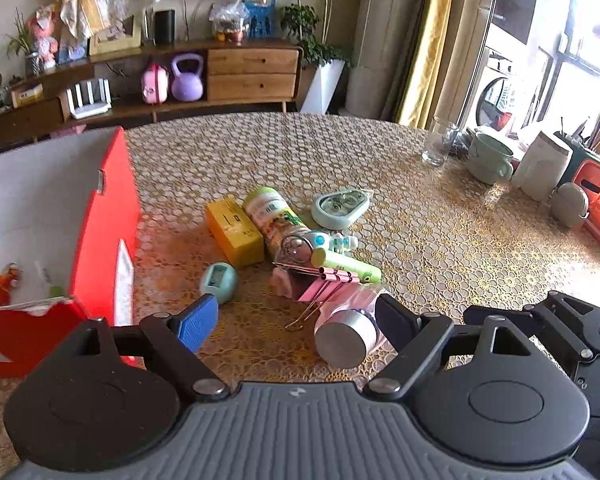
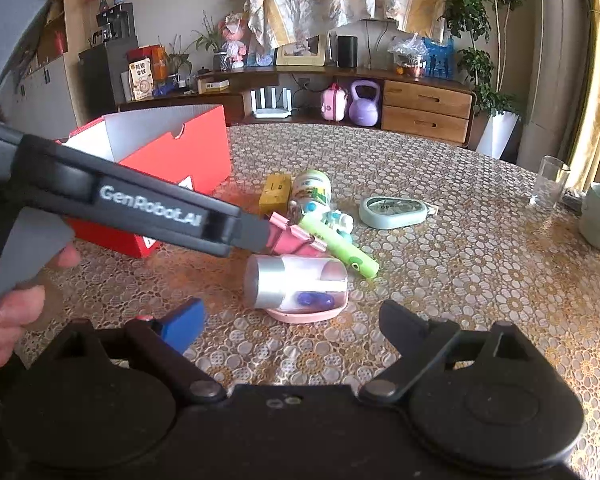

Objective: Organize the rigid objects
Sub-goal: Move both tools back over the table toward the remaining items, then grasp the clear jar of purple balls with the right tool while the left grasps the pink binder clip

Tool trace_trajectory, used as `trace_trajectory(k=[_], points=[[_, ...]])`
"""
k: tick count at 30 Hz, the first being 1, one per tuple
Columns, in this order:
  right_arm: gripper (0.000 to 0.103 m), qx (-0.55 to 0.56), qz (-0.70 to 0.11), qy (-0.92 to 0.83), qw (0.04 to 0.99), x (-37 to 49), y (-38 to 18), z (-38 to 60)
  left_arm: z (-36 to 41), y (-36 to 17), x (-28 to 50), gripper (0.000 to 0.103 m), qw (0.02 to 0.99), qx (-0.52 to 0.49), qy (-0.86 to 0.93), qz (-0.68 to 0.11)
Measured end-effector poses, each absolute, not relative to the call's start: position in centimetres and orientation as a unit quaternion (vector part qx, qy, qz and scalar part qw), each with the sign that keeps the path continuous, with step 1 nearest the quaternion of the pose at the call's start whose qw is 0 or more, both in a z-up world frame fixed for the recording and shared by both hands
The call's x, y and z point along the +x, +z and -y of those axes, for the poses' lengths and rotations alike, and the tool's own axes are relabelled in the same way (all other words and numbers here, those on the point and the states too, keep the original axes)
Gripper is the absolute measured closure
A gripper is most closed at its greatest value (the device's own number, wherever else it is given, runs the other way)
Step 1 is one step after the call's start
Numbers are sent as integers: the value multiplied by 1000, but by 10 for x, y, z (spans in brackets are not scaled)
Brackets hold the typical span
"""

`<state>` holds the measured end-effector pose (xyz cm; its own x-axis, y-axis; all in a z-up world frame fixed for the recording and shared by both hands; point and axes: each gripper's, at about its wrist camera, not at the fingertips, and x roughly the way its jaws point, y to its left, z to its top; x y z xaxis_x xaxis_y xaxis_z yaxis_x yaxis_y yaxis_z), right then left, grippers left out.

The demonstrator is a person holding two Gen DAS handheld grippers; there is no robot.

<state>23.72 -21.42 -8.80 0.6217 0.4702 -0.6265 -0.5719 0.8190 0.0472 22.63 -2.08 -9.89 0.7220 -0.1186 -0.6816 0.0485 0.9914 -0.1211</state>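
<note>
A heap of small items lies mid-table: a yellow box (image 1: 234,230), a green-and-white can (image 1: 274,216), a mint oval case (image 1: 340,208), a green tube (image 1: 346,264), pink binder clips (image 1: 332,280) and a small mint timer (image 1: 219,280). Nearest to me lies a silver-capped jar (image 1: 346,338) (image 2: 296,284) on its side. My left gripper (image 1: 296,326) hangs open above it, the jar close to its right finger, pads not touching. My right gripper (image 2: 294,326) is open just short of the jar. A hand holds the left gripper (image 2: 252,234), which reaches in over the clips.
An open red box (image 1: 104,232) (image 2: 172,152) with a white inside stands left of the heap, an orange toy (image 1: 2,286) in it. A glass (image 1: 438,146), a mint mug (image 1: 490,158) and other containers crowd the table's right edge. A wooden sideboard stands behind.
</note>
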Motion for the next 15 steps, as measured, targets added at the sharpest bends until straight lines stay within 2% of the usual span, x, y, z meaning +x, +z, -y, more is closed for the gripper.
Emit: trace_trajectory(k=[9, 15], points=[[13, -83, -339, 293, 890, 256, -101, 206, 20, -120, 260, 17, 914, -62, -53, -398], [19, -77, -348, 294, 887, 265, -107, 203, 21, -127, 274, 17, 910, -70, -68, -402]])
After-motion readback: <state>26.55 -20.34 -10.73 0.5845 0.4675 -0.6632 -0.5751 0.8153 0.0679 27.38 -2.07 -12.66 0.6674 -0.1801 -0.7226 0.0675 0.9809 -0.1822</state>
